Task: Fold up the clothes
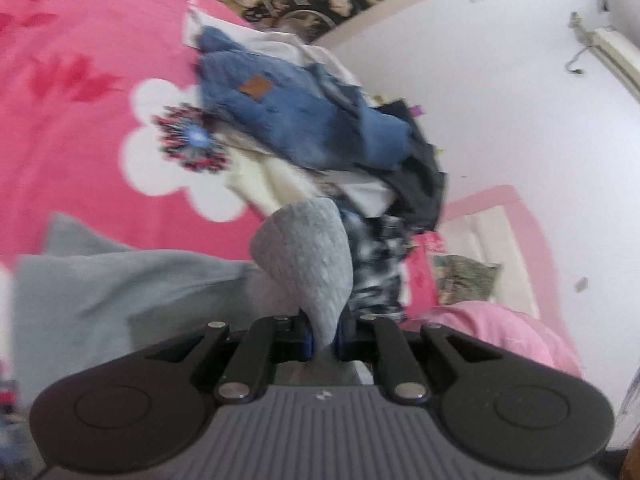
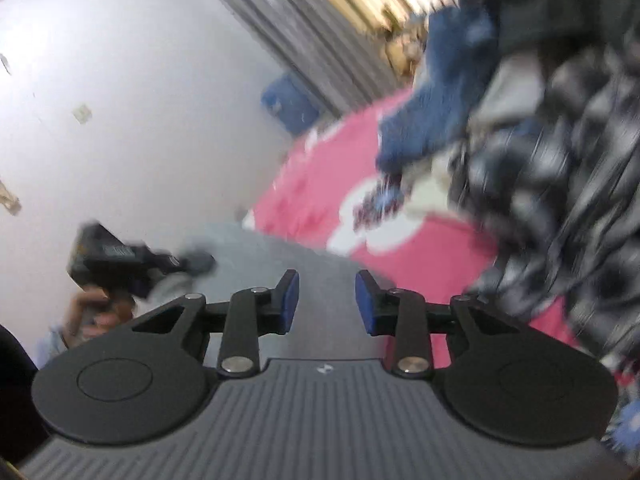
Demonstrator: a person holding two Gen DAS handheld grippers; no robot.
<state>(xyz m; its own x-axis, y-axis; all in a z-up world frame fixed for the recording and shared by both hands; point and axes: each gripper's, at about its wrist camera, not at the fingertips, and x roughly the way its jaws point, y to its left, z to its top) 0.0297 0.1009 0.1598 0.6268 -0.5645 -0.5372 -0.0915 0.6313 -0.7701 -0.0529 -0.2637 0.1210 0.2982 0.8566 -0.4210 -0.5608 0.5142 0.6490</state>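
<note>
A grey knit garment [image 1: 120, 292] lies on the pink flowered blanket [image 1: 80, 120]. My left gripper [image 1: 323, 338] is shut on a fold of this grey garment [image 1: 308, 248] and lifts it off the blanket. In the right wrist view the grey garment [image 2: 320, 280] lies flat beyond my right gripper [image 2: 327, 304], which is open and empty just above it. The left gripper [image 2: 120, 264] shows at the left of that view, blurred.
A pile of clothes with blue jeans [image 1: 296, 120], dark and white pieces stands on the blanket behind the garment. It also shows in the right wrist view [image 2: 540, 140]. A pink cloth [image 1: 492, 328] lies at the right. White walls [image 1: 480, 100] surround the bed.
</note>
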